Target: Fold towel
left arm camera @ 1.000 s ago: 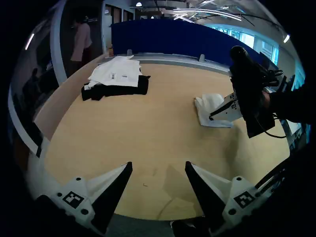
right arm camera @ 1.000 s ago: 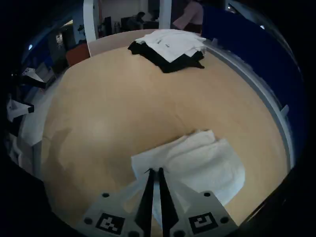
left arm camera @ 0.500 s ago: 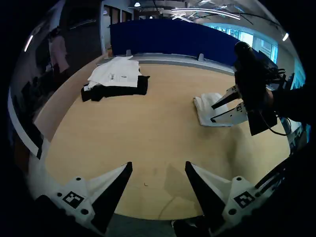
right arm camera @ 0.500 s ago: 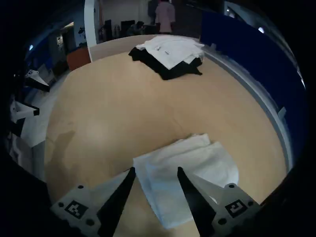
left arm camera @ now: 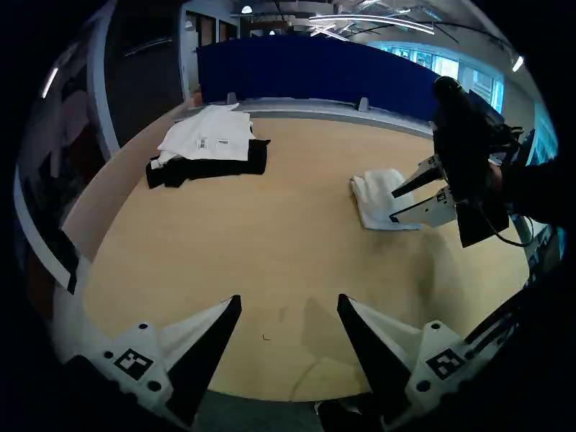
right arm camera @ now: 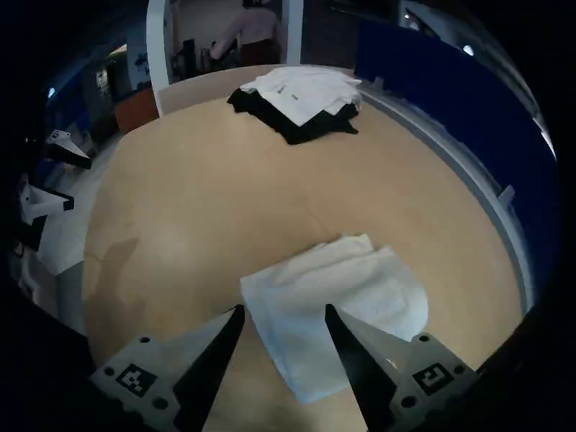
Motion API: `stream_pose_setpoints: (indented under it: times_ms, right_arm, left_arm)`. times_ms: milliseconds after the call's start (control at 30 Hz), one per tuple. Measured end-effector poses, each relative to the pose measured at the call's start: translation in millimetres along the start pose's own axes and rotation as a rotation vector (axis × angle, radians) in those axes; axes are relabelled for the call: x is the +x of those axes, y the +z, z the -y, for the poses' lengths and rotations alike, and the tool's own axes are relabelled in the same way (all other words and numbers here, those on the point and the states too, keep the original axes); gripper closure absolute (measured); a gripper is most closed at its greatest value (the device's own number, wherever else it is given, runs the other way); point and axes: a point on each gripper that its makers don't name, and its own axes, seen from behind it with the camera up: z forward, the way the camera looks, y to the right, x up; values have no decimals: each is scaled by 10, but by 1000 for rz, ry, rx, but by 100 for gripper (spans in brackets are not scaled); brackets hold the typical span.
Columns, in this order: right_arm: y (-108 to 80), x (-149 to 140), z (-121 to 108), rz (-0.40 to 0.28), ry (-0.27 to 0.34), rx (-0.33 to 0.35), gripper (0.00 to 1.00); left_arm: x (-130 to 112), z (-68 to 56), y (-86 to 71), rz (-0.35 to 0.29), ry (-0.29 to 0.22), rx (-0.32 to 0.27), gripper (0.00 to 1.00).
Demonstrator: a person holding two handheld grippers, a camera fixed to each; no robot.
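A white towel (right arm camera: 338, 306) lies folded into a small stack on the wooden table (right arm camera: 216, 209); the left gripper view has the towel (left arm camera: 376, 198) at the right middle. My right gripper (right arm camera: 284, 317) is open, its fingertips just above the towel's near edge, holding nothing. From the left gripper view the right gripper (left arm camera: 396, 205) hangs at the towel's right side, held by a hand in a dark sleeve. My left gripper (left arm camera: 288, 302) stands open over bare wood near the table's front edge, far from the towel.
A pile of white and black clothes (left arm camera: 209, 147) lies at the far left of the table, seen as well in the right gripper view as clothes (right arm camera: 299, 101). A blue partition (left arm camera: 309, 72) runs behind the table. A person (right arm camera: 252, 36) stands in the background.
My right gripper opened, letting go of the towel's edge, and drew back a little. The towel settled flat. The left gripper stayed put. The person in the background walked on.
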Motion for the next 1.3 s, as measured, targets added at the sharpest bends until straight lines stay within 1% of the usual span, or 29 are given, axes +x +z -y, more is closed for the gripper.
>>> stream_pose_setpoints:
  times_ms: [300, 700, 800, 933, 1033, 1300]
  right_arm:
    - [-126, -273, -104, 19, 50, -33, 13]
    - [-336, -679, -174, 53, 102, -75, 13]
    - [-347, -777, -178, 65, 120, -79, 13]
    - [-340, -835, -151, 70, 135, -74, 14]
    - [-330, -871, -128, 75, 137, -70, 18]
    - [-279, -930, -98, 86, 160, -62, 40]
  left_arm:
    - [13, 21, 19, 0, 5, 3, 0]
    - [33, 5, 40, 1, 13, -2, 0]
    - [39, 5, 50, 2, 12, -3, 0]
    - [45, 5, 56, 2, 16, -3, 0]
    - [44, -2, 60, 2, 19, -3, 1]
    - [32, 7, 50, 3, 18, -3, 0]
